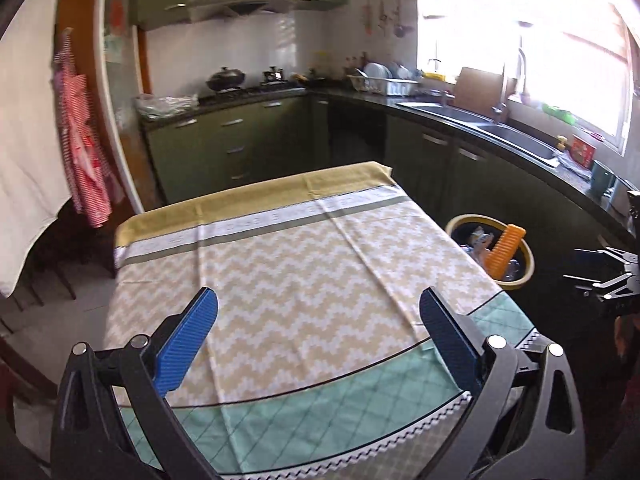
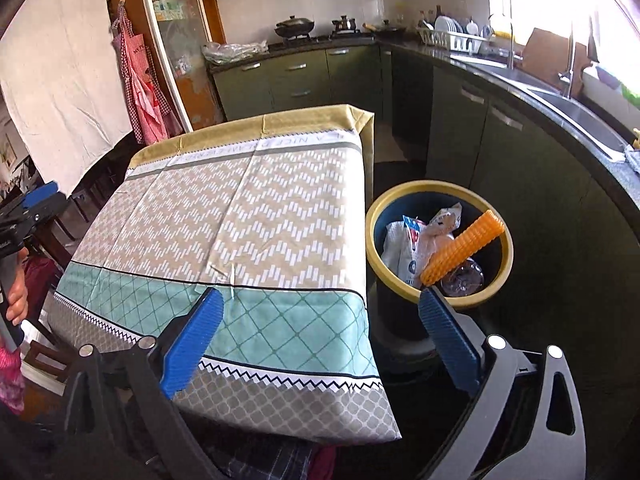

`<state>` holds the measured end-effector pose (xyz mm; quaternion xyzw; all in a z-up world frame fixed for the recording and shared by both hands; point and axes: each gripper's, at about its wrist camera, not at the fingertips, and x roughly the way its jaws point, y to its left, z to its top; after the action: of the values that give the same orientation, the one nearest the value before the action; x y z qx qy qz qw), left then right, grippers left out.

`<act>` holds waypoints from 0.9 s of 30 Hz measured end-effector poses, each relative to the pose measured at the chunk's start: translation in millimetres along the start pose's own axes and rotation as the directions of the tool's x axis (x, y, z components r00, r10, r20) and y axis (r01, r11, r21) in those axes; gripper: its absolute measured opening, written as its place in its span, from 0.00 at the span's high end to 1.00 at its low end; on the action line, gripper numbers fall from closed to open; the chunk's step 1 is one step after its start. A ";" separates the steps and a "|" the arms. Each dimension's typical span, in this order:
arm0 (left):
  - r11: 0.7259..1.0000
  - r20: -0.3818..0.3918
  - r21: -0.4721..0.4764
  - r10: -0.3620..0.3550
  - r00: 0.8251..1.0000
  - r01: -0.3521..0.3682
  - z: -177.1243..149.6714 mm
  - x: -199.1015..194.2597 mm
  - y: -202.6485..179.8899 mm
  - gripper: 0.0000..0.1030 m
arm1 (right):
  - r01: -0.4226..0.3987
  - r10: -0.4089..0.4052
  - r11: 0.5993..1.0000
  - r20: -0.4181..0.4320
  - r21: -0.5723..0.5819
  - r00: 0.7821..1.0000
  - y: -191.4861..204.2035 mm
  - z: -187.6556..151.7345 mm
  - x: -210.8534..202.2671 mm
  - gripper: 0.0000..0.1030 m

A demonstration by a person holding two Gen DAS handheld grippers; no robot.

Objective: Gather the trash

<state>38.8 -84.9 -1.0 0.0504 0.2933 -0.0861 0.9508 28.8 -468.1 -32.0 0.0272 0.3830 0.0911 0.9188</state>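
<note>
A round bin with a yellow rim (image 2: pixel 373 216) stands on the floor at the table's right side. Inside lie an orange ridged piece (image 2: pixel 464 249), crumpled wrappers (image 2: pixel 414 240) and a clear plastic bottle (image 2: pixel 464 280). My right gripper (image 2: pixel 320 302) stands open and empty over the table's near right corner, its right finger close to the bin's rim. My left gripper (image 1: pixel 318 308) is open and empty above the tablecloth (image 1: pixel 300 264). In the left wrist view the bin (image 1: pixel 528 268) and the orange piece (image 1: pixel 505 249) show to the right. No loose trash shows on the cloth.
The table (image 2: pixel 240 216) carries a zigzag-patterned cloth with a green band. Dark green cabinets and a counter with a sink (image 2: pixel 580 114) run behind and to the right of the bin. An apron (image 2: pixel 140 88) hangs at the left. A hand (image 2: pixel 16 296) shows at the left edge.
</note>
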 end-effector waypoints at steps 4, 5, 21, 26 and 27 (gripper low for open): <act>0.991 0.054 -0.106 0.082 0.995 -0.076 -25.9 -41.5 39.6 0.06 | 0.026 -0.025 0.999 0.052 -0.027 0.998 22.0 -4.7 -17.2 0.05; 0.989 0.064 -0.120 0.096 0.993 -0.088 -31.1 -51.8 45.9 0.06 | 0.038 -0.035 0.999 0.066 -0.037 0.997 27.3 -6.1 -22.6 0.05; 0.986 0.123 -0.125 0.127 0.984 -0.112 -54.9 -98.3 43.9 0.06 | 0.132 -0.126 0.991 0.182 -0.020 0.975 59.5 -44.8 -92.6 0.04; 0.985 0.122 -0.134 0.124 0.985 -0.107 -55.1 -100.0 45.1 0.06 | 0.137 -0.132 0.990 0.186 -0.018 0.974 56.7 -48.2 -95.2 0.04; 0.985 0.124 -0.134 0.125 0.984 -0.108 -55.0 -100.6 45.5 0.06 | 0.138 -0.133 0.990 0.189 -0.016 0.973 56.4 -48.1 -96.1 0.04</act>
<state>-64.4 -18.7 12.9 0.0010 0.2313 -0.0146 0.9728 -79.9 -431.8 8.0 -0.0039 0.2943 0.0309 0.9552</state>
